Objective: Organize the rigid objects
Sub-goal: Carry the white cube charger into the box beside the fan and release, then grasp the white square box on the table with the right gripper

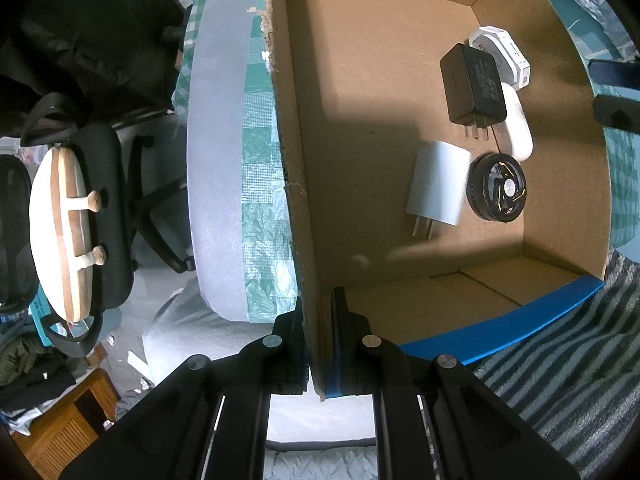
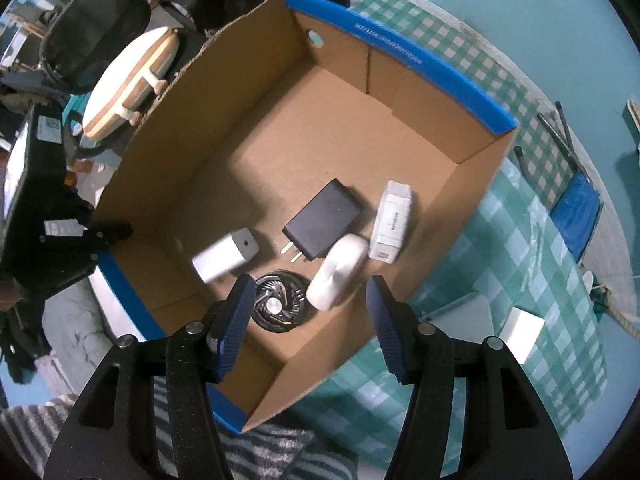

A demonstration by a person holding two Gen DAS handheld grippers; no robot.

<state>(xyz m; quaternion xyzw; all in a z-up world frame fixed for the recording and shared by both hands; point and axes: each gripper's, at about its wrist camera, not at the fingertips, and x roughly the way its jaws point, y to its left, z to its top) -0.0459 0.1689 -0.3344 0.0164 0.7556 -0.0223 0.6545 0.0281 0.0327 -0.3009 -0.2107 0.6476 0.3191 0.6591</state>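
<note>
An open cardboard box [image 1: 360, 92] with blue edges holds a black charger [image 1: 474, 84], a white charger [image 1: 438, 188], a round black fan [image 1: 496, 186], a white oval case [image 1: 518, 128] and a small white box [image 1: 500, 56]. My left gripper [image 1: 320, 344] is shut on the box's torn side wall [image 1: 296, 184]. In the right wrist view my right gripper [image 2: 310, 320] is open and empty above the box [image 2: 320, 128], over the fan [image 2: 276, 306] and the oval case [image 2: 338, 272]. The white charger [image 2: 226, 254] looks blurred there. The black charger [image 2: 324, 220] and small white box [image 2: 392, 220] lie beyond.
The box sits on a green checked cloth [image 2: 520, 240]. A white cube [image 2: 522, 334], a grey item [image 2: 464, 312] and a blue pack [image 2: 576, 216] lie on the cloth to the right. A striped blanket [image 1: 560, 360] lies near. An office chair [image 1: 80, 220] stands left.
</note>
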